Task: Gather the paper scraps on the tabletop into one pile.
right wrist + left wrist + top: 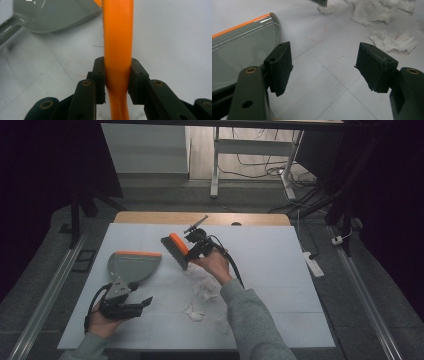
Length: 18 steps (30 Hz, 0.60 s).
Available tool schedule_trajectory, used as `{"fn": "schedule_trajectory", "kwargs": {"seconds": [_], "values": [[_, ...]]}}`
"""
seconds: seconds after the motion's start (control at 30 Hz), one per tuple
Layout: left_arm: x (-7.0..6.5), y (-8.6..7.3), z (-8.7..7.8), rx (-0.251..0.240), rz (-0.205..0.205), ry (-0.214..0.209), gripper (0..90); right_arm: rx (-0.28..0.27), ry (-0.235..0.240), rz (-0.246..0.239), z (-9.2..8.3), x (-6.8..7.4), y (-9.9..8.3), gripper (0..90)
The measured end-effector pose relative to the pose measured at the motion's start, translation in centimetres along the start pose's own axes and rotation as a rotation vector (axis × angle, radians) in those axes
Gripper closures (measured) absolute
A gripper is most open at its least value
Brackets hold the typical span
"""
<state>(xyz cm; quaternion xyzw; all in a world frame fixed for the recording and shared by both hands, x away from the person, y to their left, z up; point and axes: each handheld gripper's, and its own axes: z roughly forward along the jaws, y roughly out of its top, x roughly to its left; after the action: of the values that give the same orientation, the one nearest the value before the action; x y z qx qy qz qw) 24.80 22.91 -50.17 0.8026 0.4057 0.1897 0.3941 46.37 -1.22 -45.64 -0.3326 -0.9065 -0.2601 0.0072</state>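
the left gripper (145, 301) lies low on the white table (280, 270), jaws wide apart and empty, just beside the grey dustpan (131, 265). crumpled tissues (202, 292) lie mid-table. the right gripper (196, 251) clamps the orange brush (177, 249) by its handle, above the tissues.

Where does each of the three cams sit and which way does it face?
High view: above the person's side, facing forward and down on the table; both forearms, left gripper, right gripper.
Left gripper view: on the left gripper, jaws apart, facing the tabletop, dustpan and crumpled tissues.
Right gripper view: on the right gripper, jaws clamped on the brush handle.
Shared: all views show the dustpan.
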Motion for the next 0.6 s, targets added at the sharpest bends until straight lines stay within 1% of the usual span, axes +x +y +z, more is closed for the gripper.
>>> {"fn": "schedule_trajectory", "kwargs": {"seconds": [0.03, 0.1, 0.13, 0.17, 0.2, 0.3, 0.33, 0.4, 0.43, 0.47, 0.5, 0.57, 0.6], "values": [[0.0, 0.0, 0.0, 0.001, 0.001, 0.001, 29.5, 0.010, 0.004, 0.014, 0.5, -0.1, -0.1, 70.7], [0.0, 0.0, 0.0, 0.002, 0.003, 0.002, 29.6, 0.032, -0.005, 0.026, 0.9, -0.5, -0.5, 70.7], [0.0, 0.0, 0.0, 0.002, 0.002, 0.004, 29.6, 0.031, -0.015, 0.039, 0.7, -0.7, -0.7, 70.7], [-0.1, 0.0, 0.0, 0.001, 0.002, 0.004, 29.6, 0.045, -0.016, 0.053, 0.5, -1.1, -1.0, 70.7], [-0.1, 0.0, 0.0, 0.002, 0.003, 0.004, 29.6, 0.065, -0.021, 0.064, 0.2, -1.4, -1.4, 70.7], [-0.2, 0.0, 0.1, 0.006, 0.007, 0.003, 29.6, 0.092, -0.046, 0.095, -1.1, -2.1, -3.1, 70.7], [-0.3, 0.0, 0.1, 0.007, 0.009, 0.003, 29.6, 0.097, -0.056, 0.093, -1.7, -2.3, -3.7, 70.8], [-0.5, 0.1, 0.2, 0.011, 0.014, 0.003, 29.7, 0.101, -0.055, 0.100, -2.8, -2.6, -4.9, 70.7], [-0.6, 0.1, 0.2, 0.012, 0.020, 0.004, 29.7, 0.105, -0.061, 0.094, -3.5, -2.7, -5.4, 70.8], [-0.7, 0.2, 0.2, 0.010, 0.024, 0.005, 29.7, 0.100, -0.070, 0.084, -4.2, -2.6, -5.7, 70.8], [-0.8, 0.2, 0.2, 0.008, 0.030, 0.010, 29.8, 0.075, -0.059, 0.076, -5.2, -2.6, -5.9, 70.7], [-0.9, 0.3, 0.2, 0.005, 0.030, 0.011, 29.8, -0.001, -0.033, 0.079, -7.4, -2.7, -6.1, 70.7], [-0.9, 0.3, 0.2, 0.007, 0.031, 0.012, 29.8, -0.035, -0.049, 0.064, -8.8, -2.8, -6.1, 70.7]]}}
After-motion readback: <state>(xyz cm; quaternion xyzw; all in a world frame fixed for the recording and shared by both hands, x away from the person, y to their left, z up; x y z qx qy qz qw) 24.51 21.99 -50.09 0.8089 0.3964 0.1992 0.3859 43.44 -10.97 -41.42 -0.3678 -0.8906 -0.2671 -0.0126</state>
